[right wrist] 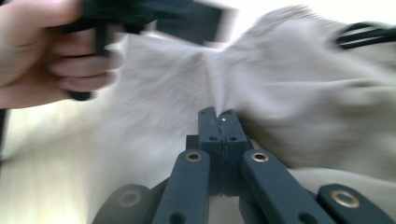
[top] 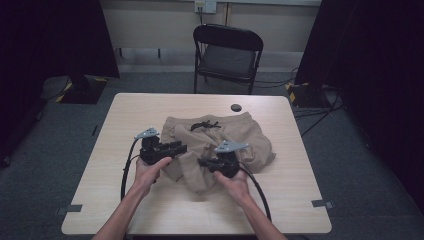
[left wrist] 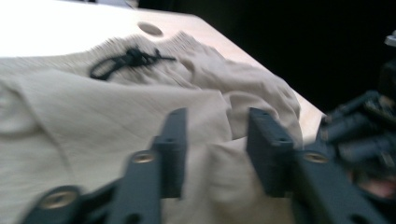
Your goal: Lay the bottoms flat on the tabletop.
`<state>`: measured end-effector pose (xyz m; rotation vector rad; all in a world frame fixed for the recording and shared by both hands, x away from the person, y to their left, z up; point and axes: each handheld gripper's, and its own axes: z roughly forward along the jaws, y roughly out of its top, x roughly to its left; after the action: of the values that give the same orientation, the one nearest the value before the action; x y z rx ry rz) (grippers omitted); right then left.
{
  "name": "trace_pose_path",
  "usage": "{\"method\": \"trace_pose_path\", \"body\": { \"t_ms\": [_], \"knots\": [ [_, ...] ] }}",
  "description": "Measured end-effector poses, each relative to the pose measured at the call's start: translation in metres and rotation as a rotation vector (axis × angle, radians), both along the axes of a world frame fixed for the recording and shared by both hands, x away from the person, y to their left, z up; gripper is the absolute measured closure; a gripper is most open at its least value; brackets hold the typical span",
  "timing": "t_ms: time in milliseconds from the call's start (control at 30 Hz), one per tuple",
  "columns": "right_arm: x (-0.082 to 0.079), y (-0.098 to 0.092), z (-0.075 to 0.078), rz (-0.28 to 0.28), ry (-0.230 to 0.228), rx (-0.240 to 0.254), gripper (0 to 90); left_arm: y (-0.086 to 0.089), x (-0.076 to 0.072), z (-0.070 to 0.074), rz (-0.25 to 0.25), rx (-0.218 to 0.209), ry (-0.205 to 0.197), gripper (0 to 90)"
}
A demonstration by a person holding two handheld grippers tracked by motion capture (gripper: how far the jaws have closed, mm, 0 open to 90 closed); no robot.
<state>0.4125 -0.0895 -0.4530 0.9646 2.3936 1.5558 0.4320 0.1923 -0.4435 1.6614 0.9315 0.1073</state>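
Beige shorts (top: 225, 137) with a black drawstring (top: 205, 125) lie crumpled on the middle of the wooden table (top: 140, 110). My left gripper (top: 181, 148) hovers at the shorts' left side; in the left gripper view its jaws stand apart (left wrist: 217, 149) over the cloth (left wrist: 93, 121), gripping nothing, and the drawstring (left wrist: 128, 60) lies beyond them. My right gripper (top: 202, 162) is at the front of the shorts. In the right gripper view it is shut (right wrist: 217, 116) on a fold of the fabric (right wrist: 289, 93), which is pulled into a taut ridge from its tips.
A black folding chair (top: 227, 52) stands behind the table. A small dark round disc (top: 236, 107) sits near the far edge. Dark curtains hang at both sides, and cables run over the floor at the right. Bare tabletop surrounds the shorts.
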Motion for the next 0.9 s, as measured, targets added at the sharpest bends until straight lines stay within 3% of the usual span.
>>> {"method": "trace_pose_path", "body": {
  "t_ms": [67,133,200,233,400,467,533,600,667,767,900],
  "knots": [
    [0.01,-0.02,0.007,-0.044,-0.001,0.022,90.0,0.002,-0.003,0.002,-0.009,0.0,-0.013,51.7],
    [0.023,-0.043,0.011,-0.107,-0.002,0.018,90.0,-0.002,-0.006,0.003,-0.028,0.036,-0.024,51.3],
    [0.026,-0.047,0.011,-0.122,0.003,0.017,90.0,-0.006,-0.01,0.003,-0.045,0.054,-0.034,49.9],
    [0.036,-0.059,0.009,-0.164,0.013,0.003,90.0,-0.01,-0.012,0.003,-0.056,0.065,-0.041,45.8],
    [0.052,-0.071,-0.002,-0.216,0.056,-0.017,90.0,-0.022,-0.013,-0.001,-0.105,0.09,-0.046,37.0],
    [0.058,-0.071,-0.01,-0.224,0.08,-0.037,90.0,-0.027,-0.011,-0.003,-0.096,0.119,-0.055,33.4],
    [0.059,-0.07,-0.016,-0.218,0.091,-0.034,90.0,-0.031,-0.006,-0.008,-0.088,0.134,-0.033,31.7],
    [0.06,-0.068,-0.02,-0.208,0.099,-0.042,84.1,-0.032,-0.001,-0.011,-0.065,0.139,-0.024,30.8],
    [0.057,-0.067,-0.02,-0.21,0.098,-0.056,75.5,-0.032,0.005,-0.015,-0.027,0.113,-0.011,30.8],
    [0.053,-0.068,-0.016,-0.203,0.082,-0.053,63.6,-0.029,0.011,-0.02,0.011,0.119,0.005,33.1],
    [0.041,-0.073,-0.006,-0.208,0.06,-0.049,54.1,-0.028,0.014,-0.025,0.01,0.134,0.014,46.8]
  ]
}}
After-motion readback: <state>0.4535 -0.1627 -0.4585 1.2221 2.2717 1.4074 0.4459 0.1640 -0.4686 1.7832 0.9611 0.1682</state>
